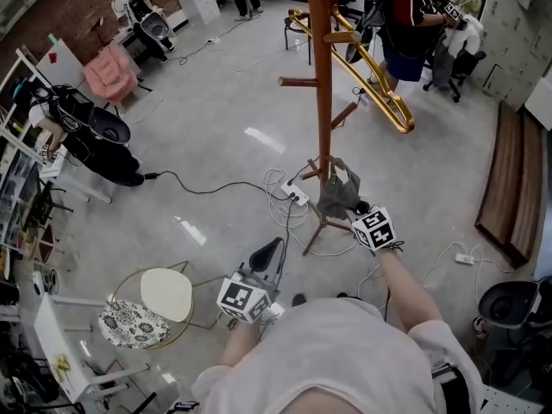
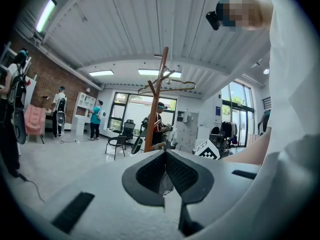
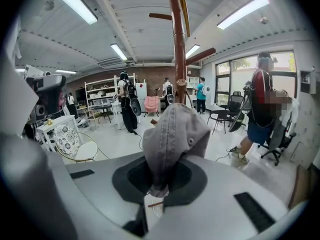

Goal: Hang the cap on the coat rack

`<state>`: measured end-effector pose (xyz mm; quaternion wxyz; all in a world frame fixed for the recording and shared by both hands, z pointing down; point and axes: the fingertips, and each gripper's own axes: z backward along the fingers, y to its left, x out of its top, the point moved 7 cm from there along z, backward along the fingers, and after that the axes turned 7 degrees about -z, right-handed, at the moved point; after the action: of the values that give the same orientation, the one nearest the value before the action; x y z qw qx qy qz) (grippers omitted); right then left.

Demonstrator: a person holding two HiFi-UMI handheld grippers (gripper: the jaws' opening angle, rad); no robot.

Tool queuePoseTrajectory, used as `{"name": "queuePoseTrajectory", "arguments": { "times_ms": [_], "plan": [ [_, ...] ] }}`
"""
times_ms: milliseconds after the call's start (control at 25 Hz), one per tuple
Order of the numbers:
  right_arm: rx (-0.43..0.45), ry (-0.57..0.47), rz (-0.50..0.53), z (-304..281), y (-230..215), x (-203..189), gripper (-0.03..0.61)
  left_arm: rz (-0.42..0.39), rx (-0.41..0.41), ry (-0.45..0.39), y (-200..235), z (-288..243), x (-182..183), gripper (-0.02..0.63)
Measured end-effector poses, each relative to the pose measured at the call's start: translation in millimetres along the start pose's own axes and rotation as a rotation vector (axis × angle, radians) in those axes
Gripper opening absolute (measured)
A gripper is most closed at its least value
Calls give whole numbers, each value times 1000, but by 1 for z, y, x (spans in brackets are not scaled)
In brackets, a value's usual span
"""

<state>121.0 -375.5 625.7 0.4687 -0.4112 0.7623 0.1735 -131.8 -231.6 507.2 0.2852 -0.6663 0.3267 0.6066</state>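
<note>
Closest to us, our left gripper (image 1: 267, 254) sits low by our body with its jaws pressed together at the tips and nothing held between them. Just to its left on the floor stands a round white chair (image 1: 166, 293) with a patterned cushion (image 1: 131, 324) beside the seat.

A little farther out, our right gripper (image 1: 359, 209) has its jaws clamped on the grey cap (image 3: 174, 134). It pinches the fabric at the lower edge, so the crown bunches up ahead of the pads (the little top button shows on the side). The cap is off every peg and is held low, just beside the foot of the wooden coat rack (image 1: 322, 76), above its splayed legs. We cannot tell whether it touches the pole.

White cables and a power strip (image 1: 296, 195) lie on the grey floor around the rack's base. Higher up the pole, bare pegs stick out and a gold hanger (image 1: 379, 89) dangles. Beyond that, a pink chair (image 1: 110, 72) and several people stand well apart across the room.
</note>
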Motion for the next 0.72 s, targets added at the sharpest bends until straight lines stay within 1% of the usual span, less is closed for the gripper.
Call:
{"name": "queuePoseTrajectory", "arguments": {
  "times_ms": [120, 320, 560, 720],
  "plan": [
    [6, 21, 6, -14, -3, 4, 21, 1, 4, 4, 0, 1, 0, 9],
    [8, 47, -27, -38, -7, 5, 21, 6, 17, 9, 4, 3, -4, 9],
    [-29, 60, -70, -52, -11, -2, 21, 9, 34, 10, 7, 11, -7, 9],
    [-55, 50, -69, -52, -11, -1, 21, 12, 40, 14, 9, 16, -7, 9]
  ]
}}
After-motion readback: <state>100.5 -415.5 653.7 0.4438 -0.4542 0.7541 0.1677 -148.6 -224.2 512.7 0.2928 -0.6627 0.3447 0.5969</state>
